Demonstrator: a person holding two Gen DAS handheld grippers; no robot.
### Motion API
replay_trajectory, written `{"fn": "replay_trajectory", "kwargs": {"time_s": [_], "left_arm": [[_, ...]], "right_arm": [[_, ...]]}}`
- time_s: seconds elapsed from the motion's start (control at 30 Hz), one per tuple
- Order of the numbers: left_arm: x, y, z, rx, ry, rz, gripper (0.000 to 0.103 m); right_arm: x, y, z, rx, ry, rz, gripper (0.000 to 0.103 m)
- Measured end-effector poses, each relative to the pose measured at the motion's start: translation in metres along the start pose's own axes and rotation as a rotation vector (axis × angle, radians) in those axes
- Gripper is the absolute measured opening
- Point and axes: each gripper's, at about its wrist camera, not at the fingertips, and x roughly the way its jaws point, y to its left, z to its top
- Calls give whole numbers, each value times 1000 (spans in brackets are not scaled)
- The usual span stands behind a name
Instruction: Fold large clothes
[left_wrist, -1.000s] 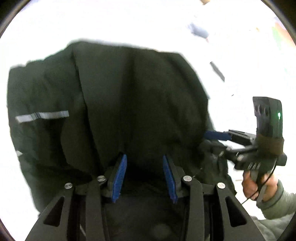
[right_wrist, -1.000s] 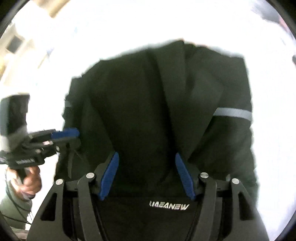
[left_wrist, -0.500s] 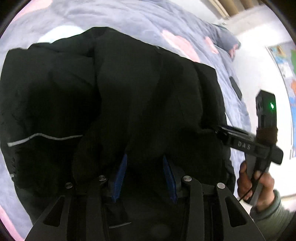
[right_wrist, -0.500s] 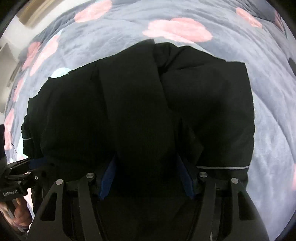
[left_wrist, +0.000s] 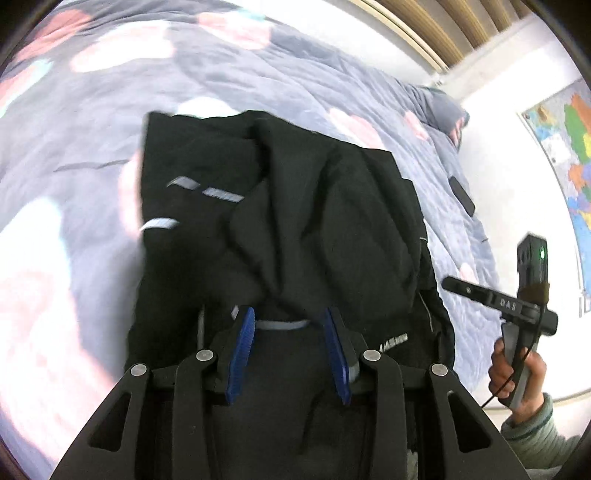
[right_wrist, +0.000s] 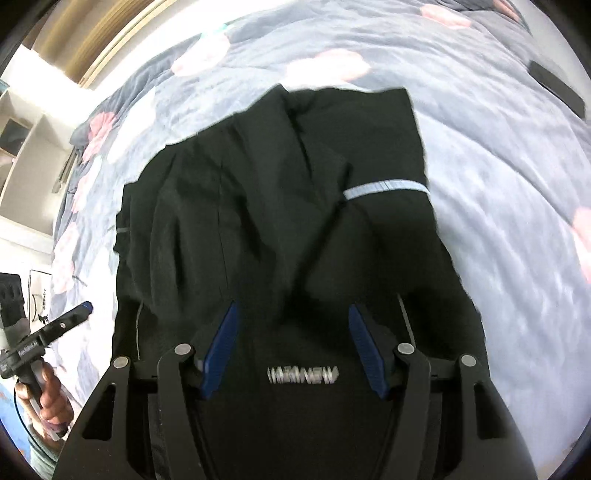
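Observation:
A large black jacket (left_wrist: 295, 229) with grey reflective stripes lies folded in a bundle on the bed; it also fills the right wrist view (right_wrist: 280, 206). My left gripper (left_wrist: 290, 321) is open, its blue pads just above the jacket's near edge, holding nothing. My right gripper (right_wrist: 293, 321) is open over the near part with the white logo, also empty. The right gripper shows at the right of the left wrist view (left_wrist: 495, 299), clear of the cloth. The left gripper shows at the lower left of the right wrist view (right_wrist: 55, 328).
The bed is covered by a grey quilt with pink blotches (left_wrist: 92, 155). A dark phone-like slab (left_wrist: 461, 194) lies on the quilt to the right, also in the right wrist view (right_wrist: 557, 88). A wall map (left_wrist: 569, 147) hangs beyond; shelves (right_wrist: 22, 147) stand left.
Both grippers have drawn back and up from the jacket. The cloth that lay between the fingers now lies free on the bed in a narrower bundle.

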Motion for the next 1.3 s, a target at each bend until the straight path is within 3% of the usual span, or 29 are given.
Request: {"fn": "replay_trajectory", "kwargs": {"time_s": [0.47,0.53,0.67,0.9,1.3], "left_arm": [[-40,39,-81,-179,-44,47,41],[-41,45,-91,-188,-29,68,42],[-38,65,-119,-239,37,129,56],[-34,104,-166,-400,104,123,56],[-28,131,-233,-513,186,119,56]], "right_arm": [[-29,-38,-64,43,4,-30,66],[-28,-44,-72,40,24,-41,66],[-25,-61,-90,55,61,-77,66],[-29,-96,-118,84,113,-129,66],[-32,-156,-175,125,206,-229,68]]}}
